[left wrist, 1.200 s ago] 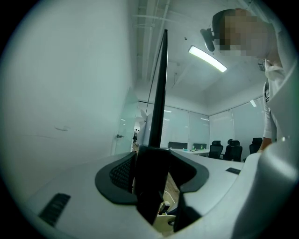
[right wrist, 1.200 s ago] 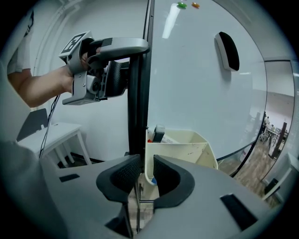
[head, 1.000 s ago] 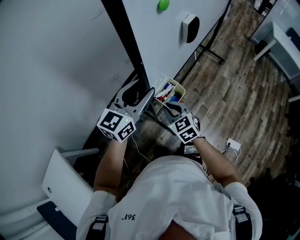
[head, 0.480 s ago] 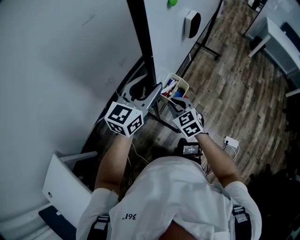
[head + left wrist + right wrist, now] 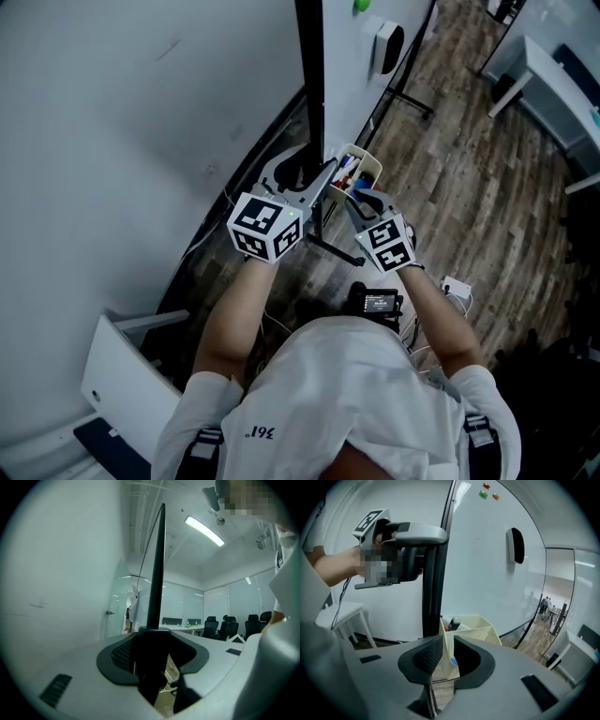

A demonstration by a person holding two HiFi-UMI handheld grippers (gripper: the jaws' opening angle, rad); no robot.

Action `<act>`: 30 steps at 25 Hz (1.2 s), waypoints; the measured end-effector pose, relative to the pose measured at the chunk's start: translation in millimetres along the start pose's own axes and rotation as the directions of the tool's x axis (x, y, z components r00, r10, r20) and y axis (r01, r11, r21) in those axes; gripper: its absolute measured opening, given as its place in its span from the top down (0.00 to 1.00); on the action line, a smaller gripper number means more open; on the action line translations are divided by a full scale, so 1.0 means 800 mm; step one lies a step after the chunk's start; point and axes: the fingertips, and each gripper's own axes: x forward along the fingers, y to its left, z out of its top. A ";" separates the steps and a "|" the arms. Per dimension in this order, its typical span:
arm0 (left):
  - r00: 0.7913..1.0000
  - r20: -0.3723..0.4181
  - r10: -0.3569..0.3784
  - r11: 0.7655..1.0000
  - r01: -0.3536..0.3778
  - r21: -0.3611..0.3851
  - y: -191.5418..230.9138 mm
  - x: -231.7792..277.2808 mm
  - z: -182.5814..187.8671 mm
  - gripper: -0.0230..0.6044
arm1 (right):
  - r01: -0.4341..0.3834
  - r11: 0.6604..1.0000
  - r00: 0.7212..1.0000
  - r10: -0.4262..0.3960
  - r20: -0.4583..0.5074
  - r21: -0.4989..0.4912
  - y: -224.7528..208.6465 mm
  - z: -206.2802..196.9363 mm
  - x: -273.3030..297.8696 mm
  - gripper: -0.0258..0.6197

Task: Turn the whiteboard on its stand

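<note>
The left gripper is clamped on the black frame at the near edge of the whiteboard; its jaws stand wide, one on each side of that frame, and the frame fills the gap between them; the gripper points about level. The right gripper sits just beside the frame, lower and tilted down; its jaws are nearly together and pinch the thin near wall of a cream tray; the tray sits close against the frame at the foot of the board face; markers stand in it on the side nearest the frame.

Up the board face from the frame hangs a dark eraser; beyond it, near the top, sits a green magnet with a red one and an orange one close by in the right gripper view. From the head view the whiteboard shows almost edge-on and upright; its black stand reaches out onto the wooden floor on the face side of the frame; on the other side of the frame is a plain pale wall.
</note>
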 end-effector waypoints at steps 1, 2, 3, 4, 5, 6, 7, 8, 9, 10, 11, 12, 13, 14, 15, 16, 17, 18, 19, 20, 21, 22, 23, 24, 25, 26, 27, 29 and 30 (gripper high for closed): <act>1.000 0.000 -0.001 1.000 0.001 0.001 -0.004 0.006 0.001 0.64 | 0.007 1.000 1.000 -0.007 0.007 0.003 -0.006 0.002 -0.006 0.85; 1.000 0.000 -0.003 1.000 0.003 0.003 -0.007 0.013 0.002 0.65 | 0.012 1.000 1.000 -0.012 0.014 0.005 -0.012 0.003 -0.011 0.85; 1.000 0.000 -0.004 1.000 0.004 0.005 -0.009 0.020 0.002 0.65 | 0.017 1.000 1.000 -0.017 0.021 0.006 -0.017 0.005 -0.016 0.85; 1.000 -0.001 -0.006 1.000 0.006 0.005 -0.011 0.026 0.003 0.65 | 0.023 1.000 0.999 -0.023 0.027 0.007 -0.022 0.007 -0.019 0.85; 1.000 -0.001 -0.007 1.000 0.007 0.005 -0.012 0.032 0.002 0.65 | 0.029 1.000 0.999 -0.029 0.033 0.008 -0.026 0.008 -0.022 0.84; 1.000 -0.002 -0.010 1.000 0.010 0.005 -0.013 0.036 0.002 0.65 | 0.035 0.999 0.999 -0.035 0.039 0.010 -0.030 0.010 -0.025 0.85; 1.000 -0.002 -0.012 1.000 0.012 0.005 -0.015 0.041 0.001 0.65 | 0.040 0.999 0.998 -0.041 0.046 0.013 -0.033 0.012 -0.029 0.85; 1.000 -0.002 -0.014 1.000 0.014 0.004 -0.016 0.045 0.002 0.65 | 0.045 0.999 0.997 -0.046 0.054 0.017 -0.037 0.015 -0.032 0.85; 1.000 -0.003 -0.015 1.000 0.015 0.004 -0.017 0.051 0.004 0.65 | 0.050 0.999 0.997 -0.051 0.062 0.020 -0.042 0.020 -0.037 0.85; 1.000 -0.004 -0.016 1.000 0.016 0.004 -0.017 0.057 0.008 0.65 | 0.054 0.998 0.996 -0.056 0.069 0.022 -0.048 0.026 -0.041 0.84; 1.000 -0.006 -0.016 1.000 0.016 0.003 -0.017 0.064 0.014 0.65 | 0.058 0.998 0.995 -0.059 0.076 0.023 -0.055 0.034 -0.045 0.85; 1.000 -0.008 -0.016 1.000 0.016 0.001 -0.016 0.071 0.020 0.65 | 0.060 0.998 0.995 -0.062 0.082 0.025 -0.061 0.042 -0.049 0.85; 1.000 -0.009 -0.015 1.000 0.015 -0.001 -0.015 0.076 0.024 0.65 | 0.061 0.998 0.994 -0.063 0.089 0.028 -0.066 0.048 -0.051 0.85; 1.000 -0.010 -0.015 1.000 0.015 -0.004 -0.014 0.080 0.026 0.65 | 0.060 0.998 0.993 -0.063 0.095 0.031 -0.069 0.053 -0.052 0.84; 1.000 -0.011 -0.015 1.000 0.015 -0.007 -0.014 0.083 0.026 0.65 | 0.058 0.998 0.993 -0.061 0.103 0.035 -0.070 0.058 -0.052 0.84; 1.000 -0.013 -0.017 1.000 0.017 -0.011 -0.012 0.086 0.026 0.65 | 0.055 0.998 0.992 -0.059 0.111 0.038 -0.069 0.061 -0.050 0.84; 1.000 -0.017 -0.020 1.000 0.020 -0.015 -0.011 0.089 0.024 0.65 | 0.053 0.998 0.991 -0.057 0.120 0.038 -0.069 0.065 -0.047 0.84; 0.999 -0.021 -0.025 1.000 0.024 -0.019 -0.010 0.091 0.022 0.65 | 0.050 0.998 0.990 -0.054 0.128 0.035 -0.067 0.069 -0.043 0.82; 0.999 -0.025 -0.029 0.999 0.028 -0.022 -0.010 0.092 0.020 0.65 | 0.047 0.998 0.990 -0.050 0.135 0.030 -0.064 0.071 -0.039 0.81; 0.999 -0.029 -0.031 0.999 0.030 -0.023 -0.010 0.093 0.018 0.65 | 0.043 0.999 0.989 -0.046 0.142 0.025 -0.060 0.073 -0.035 0.80; 0.999 -0.031 -0.031 0.999 0.030 -0.024 -0.010 0.093 0.016 0.65 | 0.038 0.999 0.988 -0.041 0.148 0.022 -0.055 0.074 -0.031 0.79; 0.999 -0.032 -0.029 0.999 0.028 -0.025 -0.010 0.094 0.014 0.65 | 0.033 0.999 0.987 -0.036 0.156 0.021 -0.051 0.077 -0.027 0.77; 0.999 -0.033 -0.026 0.999 0.026 -0.026 -0.009 0.095 0.013 0.65 | 0.029 0.999 0.986 -0.032 0.164 0.022 -0.047 0.080 -0.022 0.75; 0.999 -0.034 -0.024 0.999 0.023 -0.027 -0.007 0.097 0.012 0.65 | 0.028 0.999 0.985 -0.031 0.171 0.024 -0.045 0.085 -0.017 0.74; 0.999 -0.035 -0.022 0.999 0.021 -0.028 -0.006 0.099 0.012 0.65 | 0.029 0.999 0.984 -0.033 0.177 0.027 -0.043 0.089 -0.012 0.72; 0.999 -0.037 -0.021 0.999 0.019 -0.029 -0.004 0.101 0.012 0.65 | 0.034 0.999 0.983 -0.039 0.182 0.031 -0.043 0.093 -0.007 0.71; 0.999 -0.038 -0.020 0.999 0.019 -0.029 -0.003 0.104 0.012 0.65 | 0.041 0.998 0.982 -0.047 0.184 0.038 -0.043 0.096 -0.001 0.71; 0.999 -0.041 -0.021 0.999 0.020 -0.029 0.000 0.108 0.011 0.65 | 0.059 0.997 0.982 -0.068 0.178 0.054 -0.046 0.100 0.012 0.70; 0.999 -0.042 -0.021 0.999 0.020 -0.028 0.001 0.109 0.011 0.65 | 0.067 0.996 0.982 -0.077 0.174 0.065 -0.049 0.101 0.019 0.69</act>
